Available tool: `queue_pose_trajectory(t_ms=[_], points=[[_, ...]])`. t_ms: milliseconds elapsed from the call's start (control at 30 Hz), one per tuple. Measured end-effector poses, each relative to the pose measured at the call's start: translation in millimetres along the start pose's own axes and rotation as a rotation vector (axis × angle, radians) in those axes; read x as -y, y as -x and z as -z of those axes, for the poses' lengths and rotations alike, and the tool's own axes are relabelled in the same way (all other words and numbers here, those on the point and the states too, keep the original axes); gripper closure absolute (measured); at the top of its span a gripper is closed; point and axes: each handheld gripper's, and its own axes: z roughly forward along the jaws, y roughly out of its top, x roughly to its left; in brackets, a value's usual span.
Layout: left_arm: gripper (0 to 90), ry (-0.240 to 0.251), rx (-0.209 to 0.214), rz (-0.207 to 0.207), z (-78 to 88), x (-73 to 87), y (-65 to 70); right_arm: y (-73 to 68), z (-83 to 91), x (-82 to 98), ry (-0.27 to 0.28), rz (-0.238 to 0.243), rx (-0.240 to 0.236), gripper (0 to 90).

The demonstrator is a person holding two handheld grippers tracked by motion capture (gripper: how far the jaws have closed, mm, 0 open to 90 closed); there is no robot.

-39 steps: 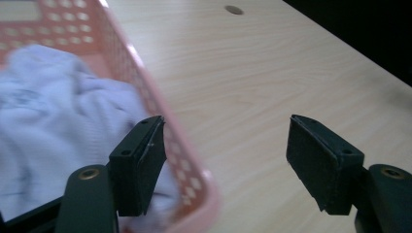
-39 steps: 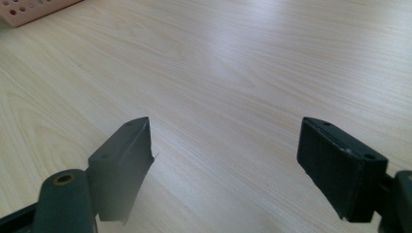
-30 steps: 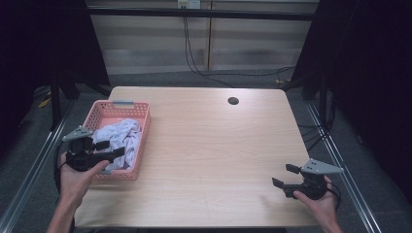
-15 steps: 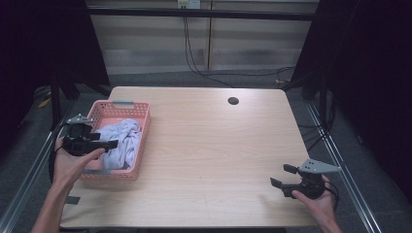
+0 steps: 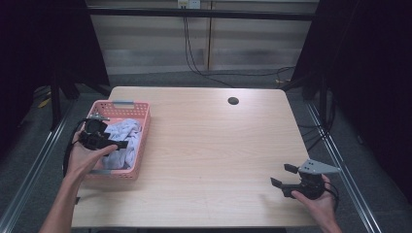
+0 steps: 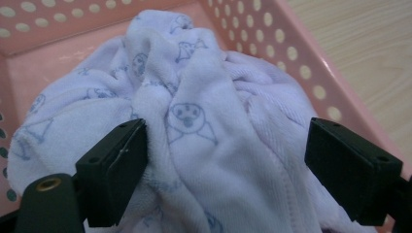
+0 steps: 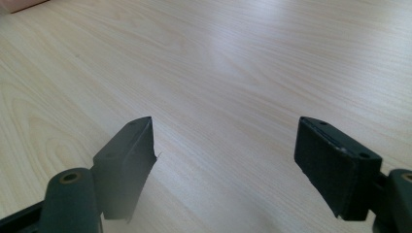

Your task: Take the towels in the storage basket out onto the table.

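A white cloth with small printed animals lies crumpled in a pink perforated basket at the table's left. My left gripper reaches in from the basket's left side, low over the cloth. Its jaws have just been opening and stand wide apart. In the left gripper view a fold of the cloth bulges between them, brushing the left pad without being pinched. My right gripper rests near the table's front right corner, open, with bare wood between its jaws.
The basket's wall rises close on the right of the left gripper view. A dark round hole sits near the table's far edge. Light wooden tabletop spreads between the basket and the right gripper. Dark floor and metal rails flank the table.
My left hand has moved away from the person along the basket and sunk toward the cloth. The right hand has stayed where it was.
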Motion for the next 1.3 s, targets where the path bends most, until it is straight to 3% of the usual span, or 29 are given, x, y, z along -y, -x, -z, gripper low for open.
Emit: queue_pose_trajectory(t_ms=[67, 200, 267, 367, 433, 467, 667, 833, 933, 1067, 1100, 1133, 1167, 1233, 1300], points=[[15.2, -0.035, -0.019, -0.015, -6.3, -2.6, 0.0, 0.1, -0.8, 0.2, -0.002, -0.001, -0.004, 22.0], [10.2, -0.113, -0.018, -0.009, -19.6, -6.7, -2.0, 0.3, -0.7, 0.4, -0.003, 0.000, -0.003, 22.1], [8.5, -0.153, -0.029, -0.041, -24.6, -10.1, -1.6, 0.3, -0.5, 0.4, -0.004, -0.002, -0.006, 22.0], [4.0, -0.194, -0.027, -0.055, -33.4, -12.7, -1.7, 0.5, -0.7, 0.6, -0.005, -0.001, -0.010, 22.0], [0.0, -0.209, -0.033, -0.058, -38.7, -11.8, -0.6, 0.6, -0.8, 0.5, -0.006, 0.001, -0.012, 22.1], [0.0, -0.217, -0.034, -0.089, -41.1, -11.2, -0.6, 0.4, -0.5, 0.6, -0.006, -0.002, -0.013, 22.0], [0.0, -0.291, -0.107, -0.148, -57.8, -12.2, 5.5, 1.9, 0.0, 1.4, -0.008, -0.011, -0.020, 21.4], [0.1, -0.286, -0.149, -0.129, -66.2, -12.1, 4.2, 1.8, 0.2, 1.5, -0.011, -0.016, -0.030, 21.2], [5.1, -0.302, -0.172, -0.135, -64.8, -15.7, 4.5, 2.5, 0.0, 1.7, -0.014, -0.018, -0.035, 21.2], [25.8, -0.316, -0.191, -0.128, -58.9, -20.8, -1.8, 3.0, -0.5, 1.9, -0.016, -0.016, -0.052, 25.4], [33.5, -0.303, -0.202, -0.100, -55.1, -21.9, -6.5, 2.6, -0.4, 2.1, -0.019, -0.013, -0.058, 26.5], [40.9, -0.294, -0.198, -0.101, -53.8, -21.9, -9.6, 2.0, -0.1, 2.7, -0.021, -0.013, -0.062, 25.3], [41.6, -0.290, -0.194, -0.085, -53.9, -21.6, -9.3, 2.1, 0.1, 3.0, -0.021, -0.014, -0.062, 24.2], [44.9, -0.288, -0.188, -0.097, -52.2, -22.3, -10.0, 2.7, -0.1, 2.9, -0.021, -0.015, -0.058, 24.1], [49.1, -0.272, -0.159, -0.069, -47.7, -22.1, -13.7, 3.7, -0.4, 2.6, -0.020, -0.025, -0.051, 23.4]])
